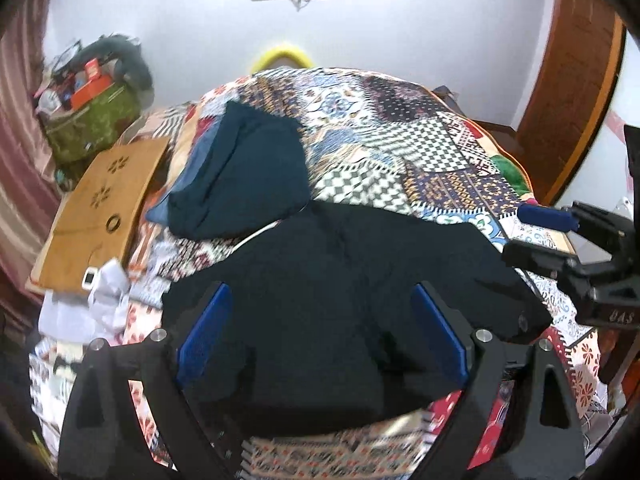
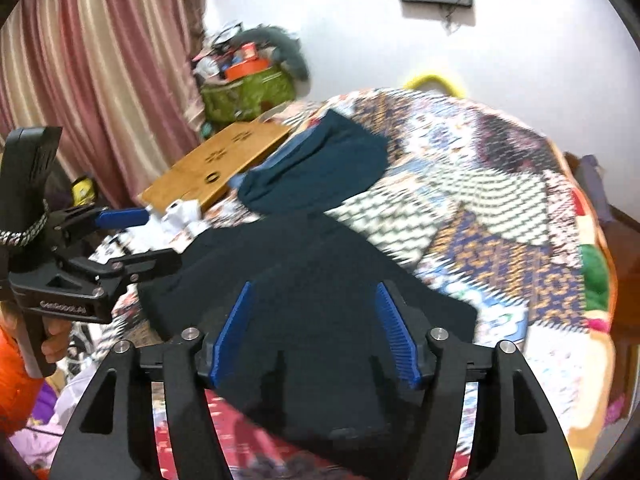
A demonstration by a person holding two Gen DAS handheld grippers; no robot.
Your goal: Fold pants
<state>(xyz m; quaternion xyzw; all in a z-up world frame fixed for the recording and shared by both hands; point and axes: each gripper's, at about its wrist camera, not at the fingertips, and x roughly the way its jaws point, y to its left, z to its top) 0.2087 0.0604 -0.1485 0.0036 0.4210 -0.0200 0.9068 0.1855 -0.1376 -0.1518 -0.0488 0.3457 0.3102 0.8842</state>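
Observation:
Black pants (image 1: 340,280) lie folded in a rough block on the patterned quilt (image 1: 400,140); they also show in the right wrist view (image 2: 312,280). My left gripper (image 1: 320,328) is open above their near edge, blue pads (image 1: 204,332) apart, holding nothing. My right gripper (image 2: 314,330) is open too, above the pants' near part, empty. Each gripper shows in the other's view: the right one at the right edge (image 1: 540,236), the left one at the left edge (image 2: 152,236), both with jaws spread.
A dark teal folded garment (image 1: 240,176) lies on the quilt beyond the pants, also in the right wrist view (image 2: 320,168). A wooden lap tray (image 1: 100,200) sits left of it. A green bag of clutter (image 1: 92,120) stands by the striped curtain (image 2: 80,60). White papers (image 1: 104,300) lie at the left.

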